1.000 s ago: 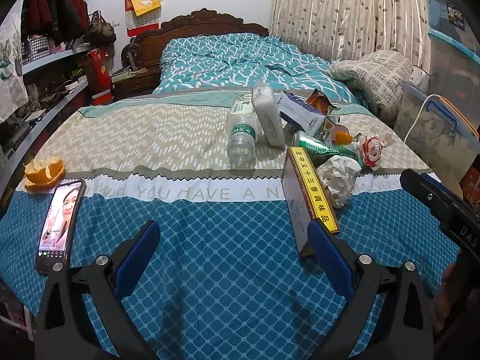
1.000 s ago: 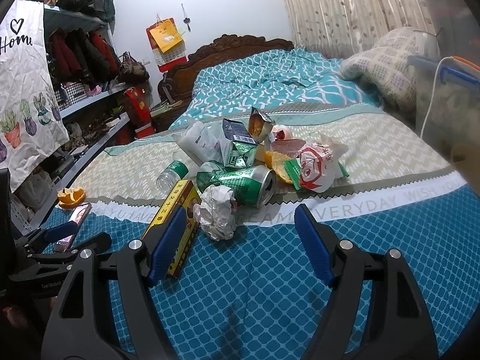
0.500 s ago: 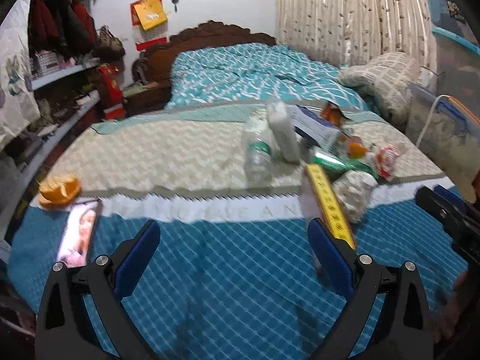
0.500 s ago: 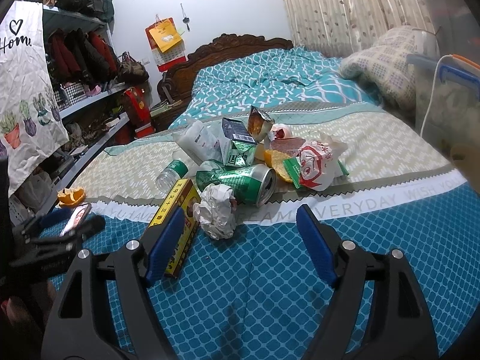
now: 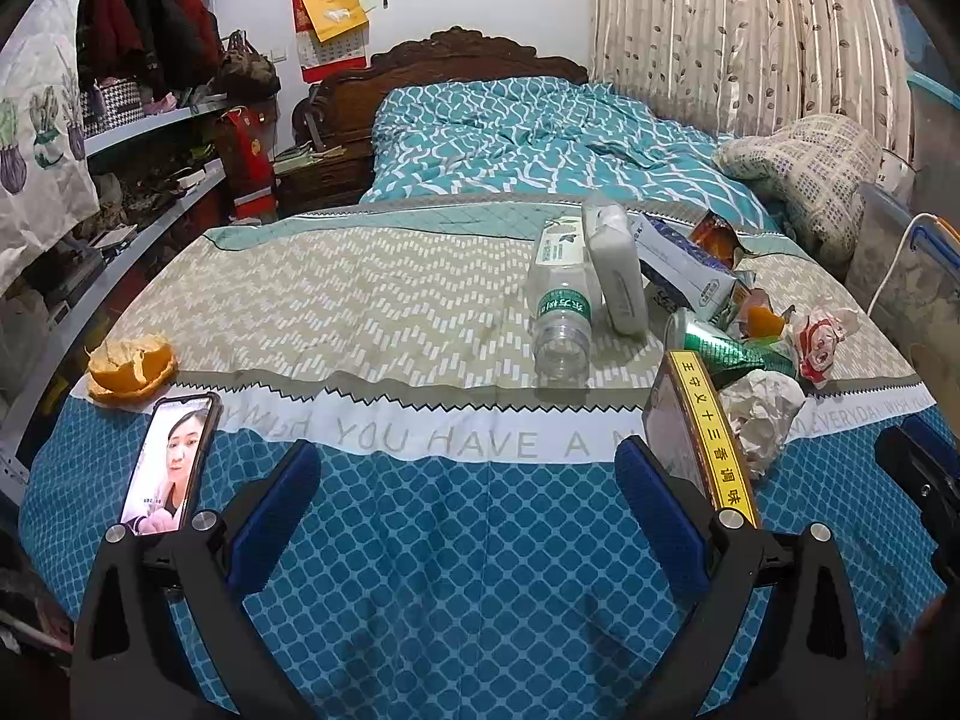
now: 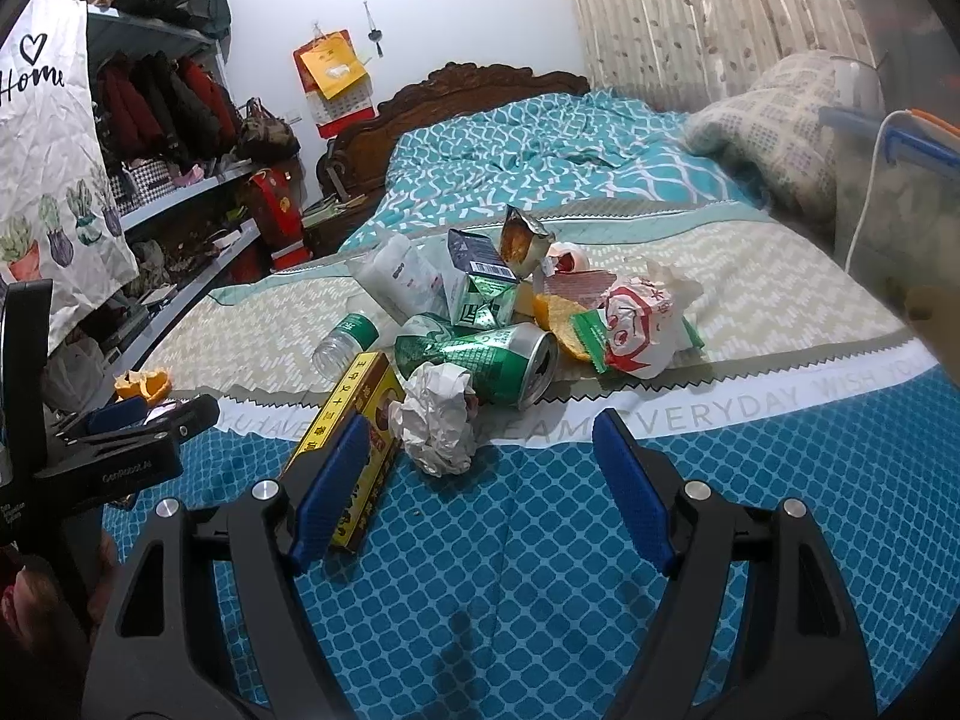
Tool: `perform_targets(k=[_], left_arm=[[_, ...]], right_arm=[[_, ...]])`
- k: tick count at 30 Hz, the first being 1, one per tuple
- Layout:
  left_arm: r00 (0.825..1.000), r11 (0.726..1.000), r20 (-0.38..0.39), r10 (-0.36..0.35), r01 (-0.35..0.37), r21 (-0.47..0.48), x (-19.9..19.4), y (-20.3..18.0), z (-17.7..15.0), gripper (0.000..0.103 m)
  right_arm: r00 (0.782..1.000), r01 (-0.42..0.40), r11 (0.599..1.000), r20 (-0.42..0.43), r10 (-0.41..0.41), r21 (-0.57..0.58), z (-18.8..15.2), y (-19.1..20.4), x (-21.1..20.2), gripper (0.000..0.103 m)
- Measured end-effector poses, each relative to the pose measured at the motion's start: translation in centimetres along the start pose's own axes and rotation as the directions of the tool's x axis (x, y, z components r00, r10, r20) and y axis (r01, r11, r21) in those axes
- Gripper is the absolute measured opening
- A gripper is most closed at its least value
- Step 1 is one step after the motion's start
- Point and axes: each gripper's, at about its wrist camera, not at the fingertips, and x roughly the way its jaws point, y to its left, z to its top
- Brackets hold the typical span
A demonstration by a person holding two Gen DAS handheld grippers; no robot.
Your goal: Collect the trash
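Note:
A heap of trash lies on the bed: a yellow box (image 6: 351, 426), a crumpled paper ball (image 6: 435, 417), a green can (image 6: 480, 360), a clear plastic bottle (image 5: 561, 324), a white pouch (image 5: 618, 276), cartons and a red-and-white wrapper (image 6: 639, 324). Orange peel (image 5: 132, 363) lies apart at the left. My left gripper (image 5: 468, 501) is open and empty, its right finger beside the yellow box (image 5: 711, 438). My right gripper (image 6: 480, 480) is open and empty, just short of the paper ball.
A phone (image 5: 171, 462) with a lit screen lies at the left near the bed edge. Shelves (image 5: 138, 180) with clothes run along the left. A pillow (image 5: 810, 168) and plastic bins (image 5: 906, 276) stand at the right. The headboard (image 5: 456, 60) is far back.
My left gripper swung right and then back a little, ending closer to the bed with the heap nearer. My right gripper edged slightly forward toward the paper ball. Both stayed open.

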Motion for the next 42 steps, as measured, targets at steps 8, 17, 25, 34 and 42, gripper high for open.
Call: perform_targets(k=[8, 17, 25, 34, 42], left_arm=[[1.0, 1.0, 0.019, -0.003, 0.003, -0.003, -0.1, 0.0, 0.2, 0.094], [0.998, 1.0, 0.067, -0.009, 0.01, -0.004, -0.7, 0.1, 0.3, 0.094], [0.996, 1.0, 0.091, -0.021, 0.022, -0.003, -0.9, 0.1, 0.2, 0.094], [0.993, 1.0, 0.117, -0.02, 0.02, -0.002, -1.3, 0.1, 0.1, 0.094], [0.988, 0.999, 0.153, -0.031, 0.028, 0.024, -2.1, -0.4, 0.0, 0.094]], right_arm=[[1.0, -0.005, 1.0, 0.013, 0.005, -0.002, 0.0, 0.1, -0.3, 0.077], [0.998, -0.013, 1.0, 0.068, 0.014, -0.021, 0.3, 0.6, -1.6, 0.077], [0.99, -0.018, 0.999, 0.137, 0.024, -0.048, 0.6, 1.2, -3.0, 0.077], [0.987, -0.01, 0.999, 0.161, 0.017, -0.043, 0.7, 1.2, -3.6, 0.077], [0.979, 0.004, 0.999, 0.202, 0.004, -0.04, 0.9, 1.0, -4.5, 0.077]])
